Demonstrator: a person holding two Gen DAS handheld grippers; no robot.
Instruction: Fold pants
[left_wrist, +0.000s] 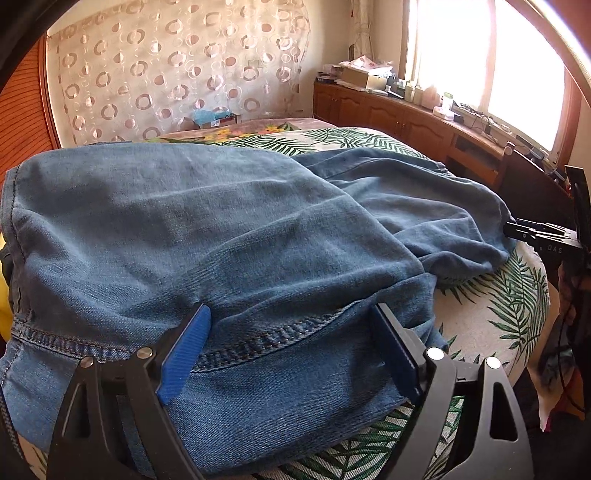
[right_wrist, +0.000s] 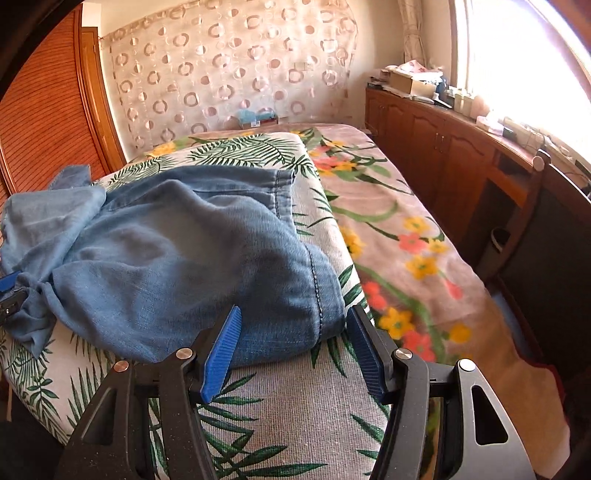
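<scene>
blue denim pants (left_wrist: 221, 229) lie rumpled on a leaf-print cushion (left_wrist: 509, 314) on top of a bed with a floral blanket (right_wrist: 406, 229). in the left wrist view the left gripper (left_wrist: 291, 350) hovers low over a stitched seam (left_wrist: 280, 332) of the pants, its jaws wide apart with the seam running between them; the blue pads (left_wrist: 184, 354) do not press on the cloth. at the right edge of that view the other gripper's black tip (left_wrist: 532, 230) sits at the far end of the pants.

in the right wrist view the right gripper (right_wrist: 291, 350) is at a hemmed leg end (right_wrist: 317, 280), jaws apart, one on each side of the hem's corner, with no clamping visible. the pants (right_wrist: 166, 251) bunch toward the left there. a wooden cabinet (right_wrist: 443, 147) runs along the window (right_wrist: 524, 55), and a circle-patterned curtain (right_wrist: 221, 74) hangs behind the bed.
</scene>
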